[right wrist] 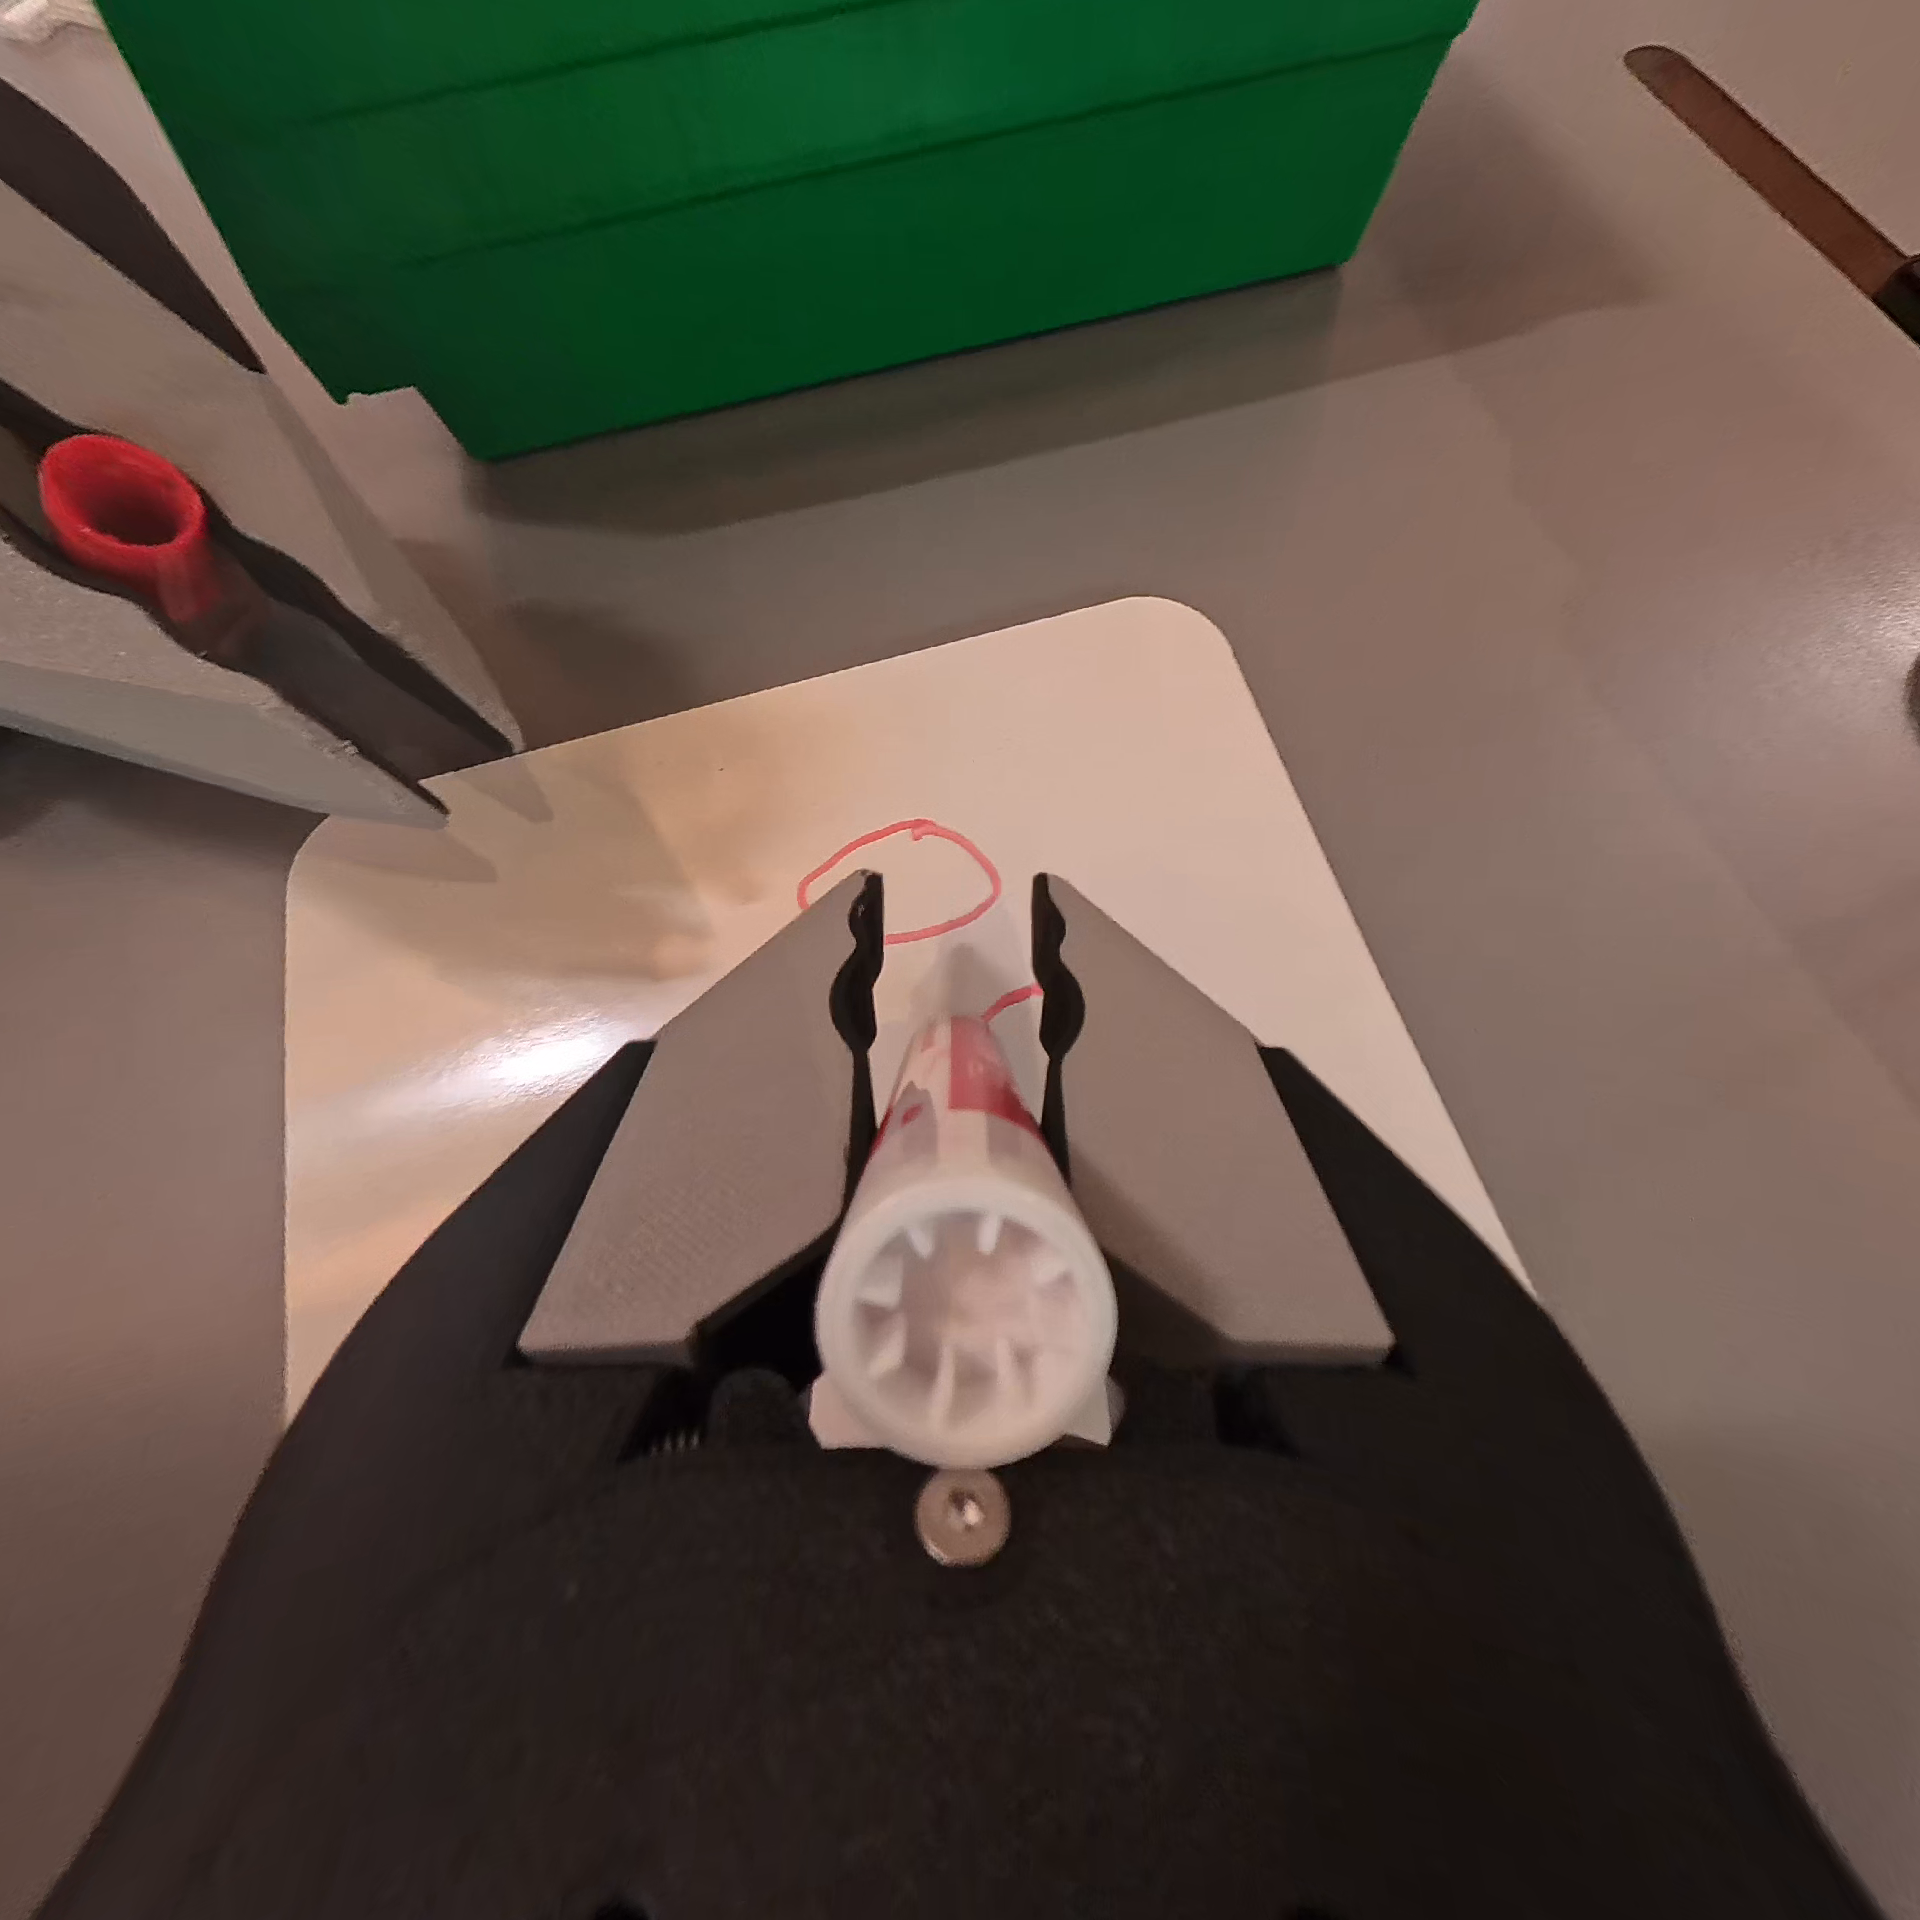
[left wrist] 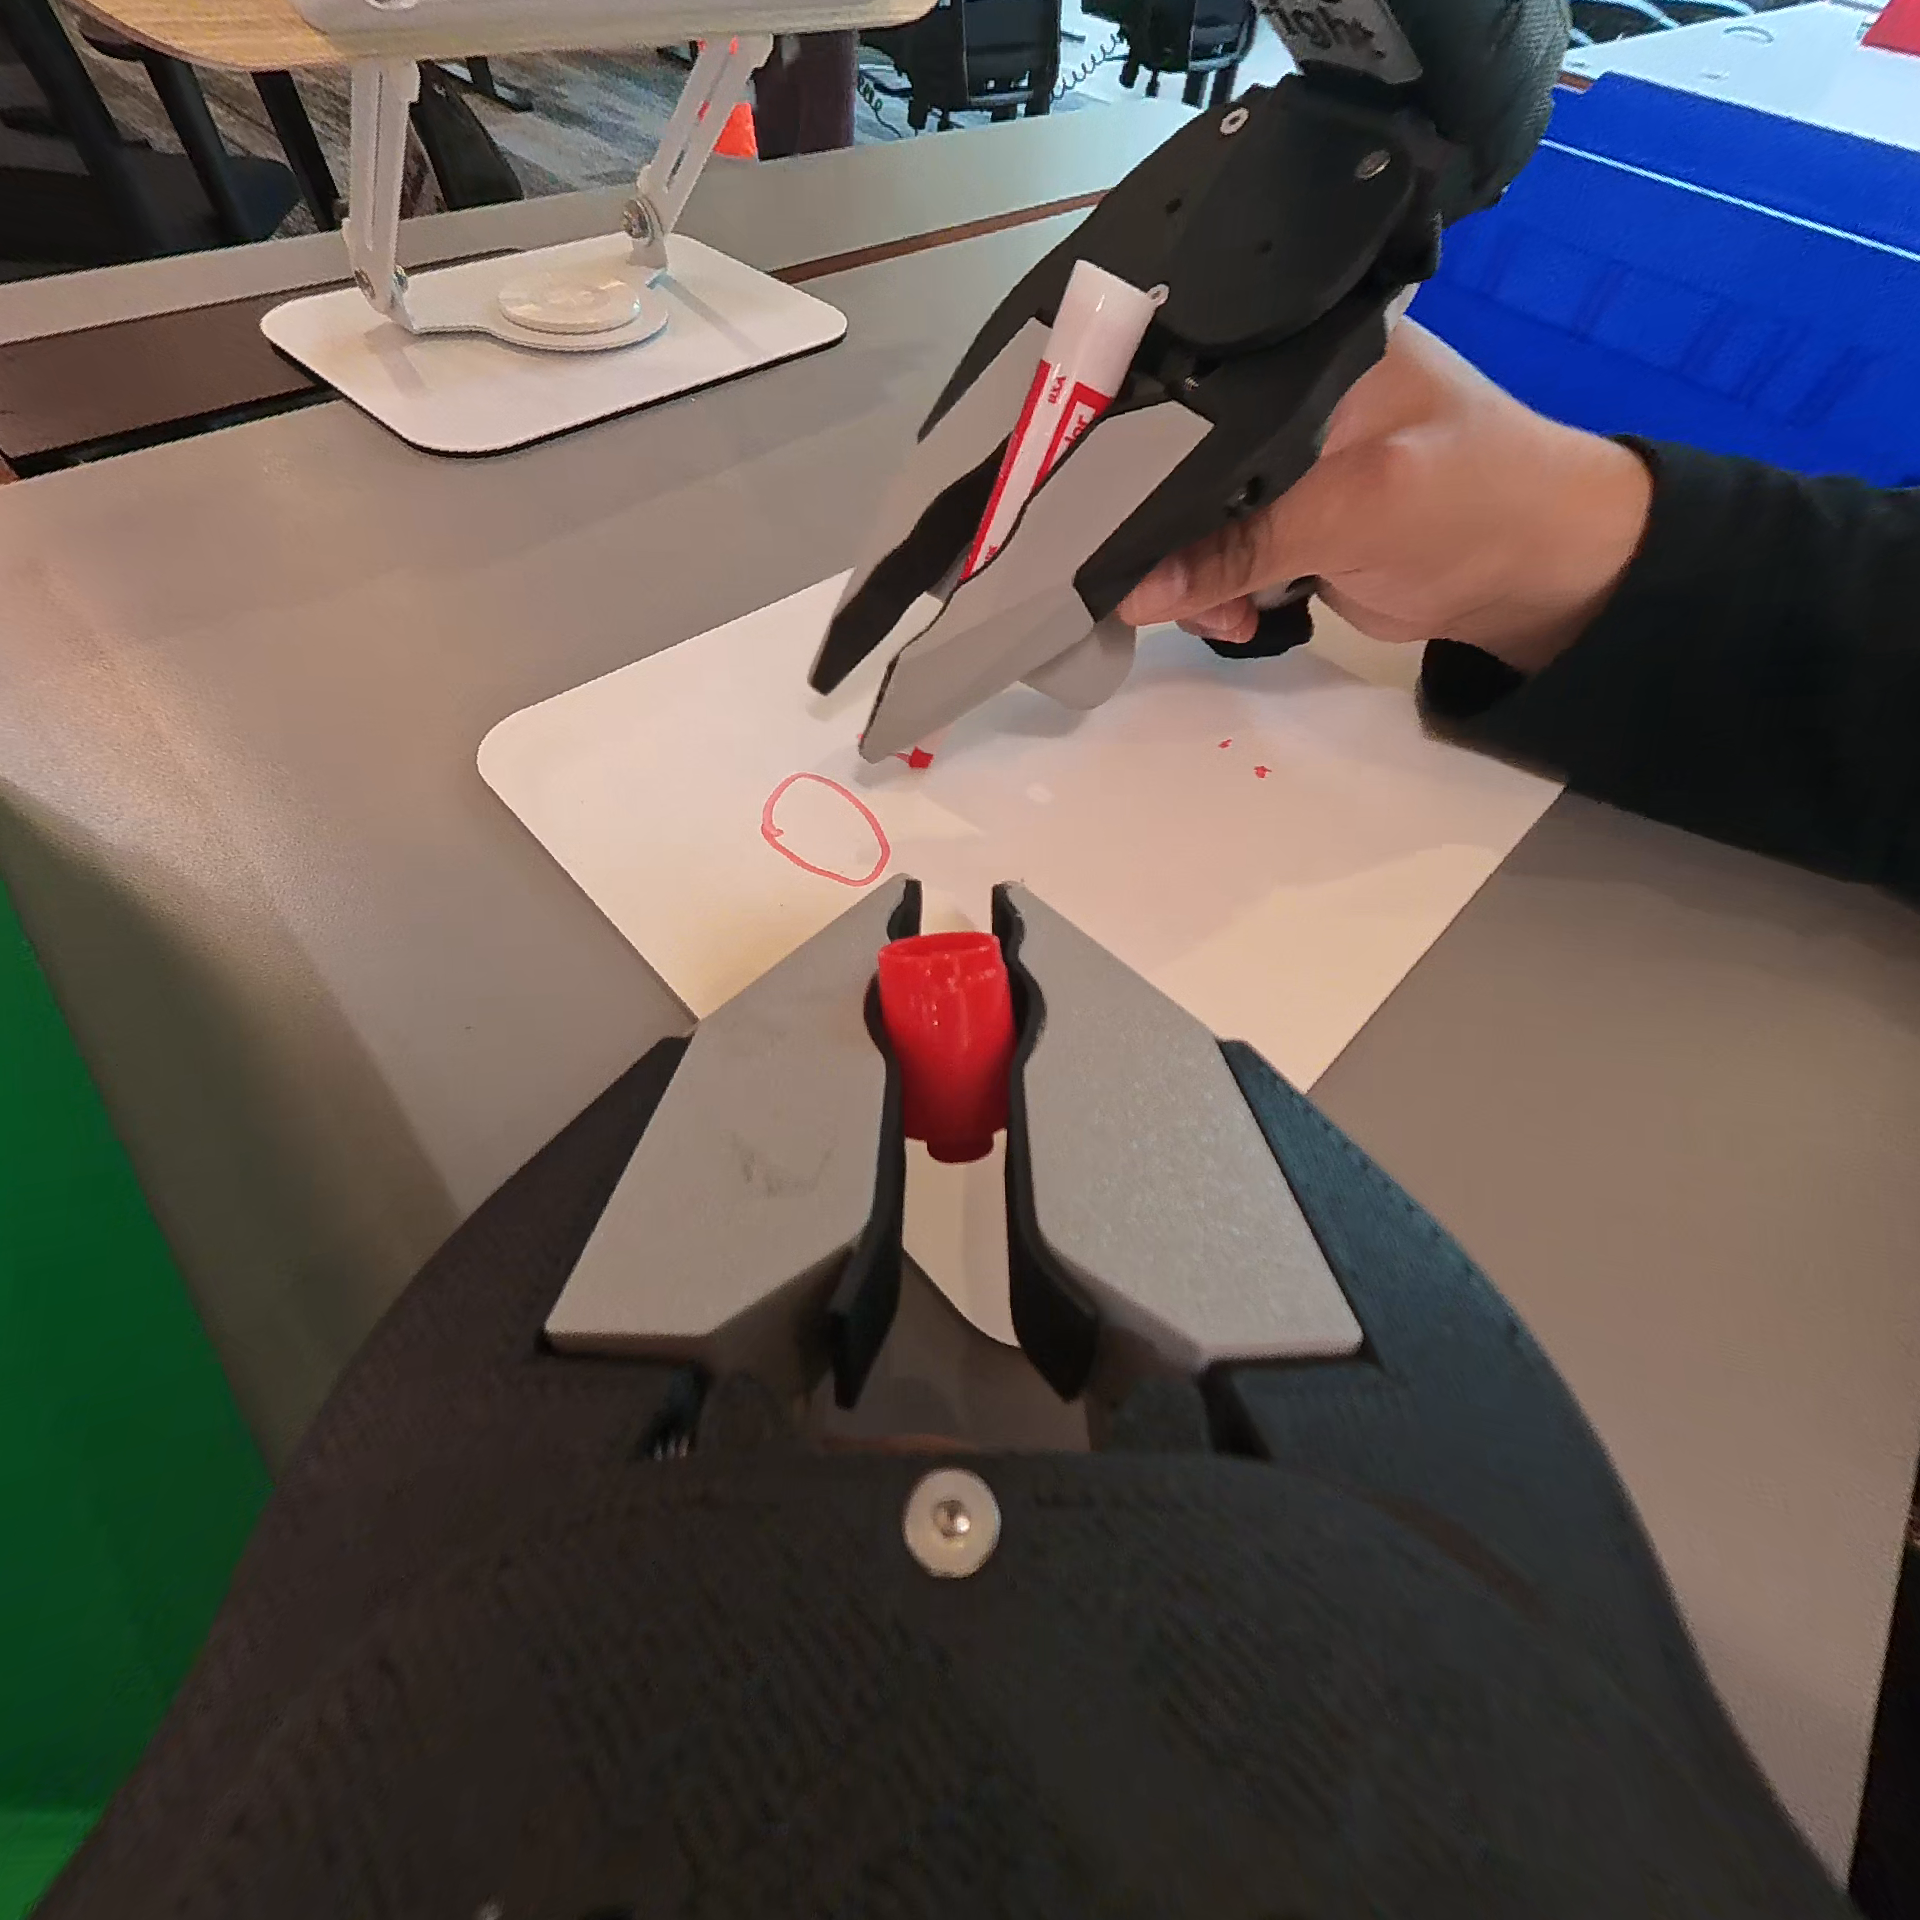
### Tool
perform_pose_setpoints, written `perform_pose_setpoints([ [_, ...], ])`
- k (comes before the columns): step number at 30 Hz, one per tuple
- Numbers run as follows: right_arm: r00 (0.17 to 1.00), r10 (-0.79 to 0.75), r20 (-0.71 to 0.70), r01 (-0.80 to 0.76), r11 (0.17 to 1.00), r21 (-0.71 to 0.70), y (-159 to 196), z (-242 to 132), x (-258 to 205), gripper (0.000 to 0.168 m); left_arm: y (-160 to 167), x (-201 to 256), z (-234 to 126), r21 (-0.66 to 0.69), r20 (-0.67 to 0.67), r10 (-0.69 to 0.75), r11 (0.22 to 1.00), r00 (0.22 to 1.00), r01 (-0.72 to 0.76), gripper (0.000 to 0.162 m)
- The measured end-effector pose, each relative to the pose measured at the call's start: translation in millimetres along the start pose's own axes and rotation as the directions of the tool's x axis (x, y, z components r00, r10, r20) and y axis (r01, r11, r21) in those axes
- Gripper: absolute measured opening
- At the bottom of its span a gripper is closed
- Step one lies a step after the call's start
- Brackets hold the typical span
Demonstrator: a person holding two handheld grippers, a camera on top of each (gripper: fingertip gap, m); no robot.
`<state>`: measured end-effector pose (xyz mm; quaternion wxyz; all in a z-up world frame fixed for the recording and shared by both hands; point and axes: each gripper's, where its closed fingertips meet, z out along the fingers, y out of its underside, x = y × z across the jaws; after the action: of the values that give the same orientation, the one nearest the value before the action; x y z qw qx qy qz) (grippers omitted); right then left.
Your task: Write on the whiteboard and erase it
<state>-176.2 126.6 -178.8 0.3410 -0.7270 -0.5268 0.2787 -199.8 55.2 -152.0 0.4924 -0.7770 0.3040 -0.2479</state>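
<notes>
A white whiteboard [left wrist: 1195,904] lies flat on the grey table, with a red drawn loop [left wrist: 826,828] on it. My right gripper [right wrist: 956,894] is shut on a white and red marker [right wrist: 966,1122], tip down on the board beside the loop [right wrist: 899,883]. In the left wrist view the right gripper [left wrist: 883,727] and marker [left wrist: 1049,416] come in from the upper right, held by a hand. My left gripper [left wrist: 956,894] is shut on the red marker cap [left wrist: 948,1029], held just above the board's near corner. The cap also shows in the right wrist view [right wrist: 130,525].
A green bin [right wrist: 810,208] stands on the table beyond the board. A white stand [left wrist: 551,343] sits at the back left. A blue box [left wrist: 1714,260] is at the back right. Small red specks [left wrist: 1247,764] mark the board's right part. My right fingertips sit around 8 cm from my left ones.
</notes>
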Motion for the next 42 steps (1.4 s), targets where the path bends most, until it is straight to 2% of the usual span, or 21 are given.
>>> perform_pose_setpoints([
  [10, 0.998, -0.005, 0.064, 0.007, 1.000, -0.026, 2, 0, -22, 0.027, 0, 0, 0, 0.002, -0.001, -0.001, 1.000, 1.000, 0.001, 0.011],
  [20, 0.997, 0.053, -0.058, -0.048, 0.995, 0.085, -9, -8, 12, 0.027, 0, 0, 0, -0.003, 0.000, 0.002, 1.000, 1.000, -0.002, 0.011],
  [23, 0.998, 0.060, -0.033, -0.056, 0.992, 0.111, -13, -6, 13, 0.027, 1, 0, 0, -0.004, 0.002, 0.003, 1.000, 1.000, -0.003, 0.011],
  [42, 0.997, 0.029, -0.074, -0.027, 0.999, 0.038, -5, 3, 20, 0.027, 1, 0, 1, -0.008, 0.003, 0.003, 1.000, 1.000, -0.003, 0.011],
])
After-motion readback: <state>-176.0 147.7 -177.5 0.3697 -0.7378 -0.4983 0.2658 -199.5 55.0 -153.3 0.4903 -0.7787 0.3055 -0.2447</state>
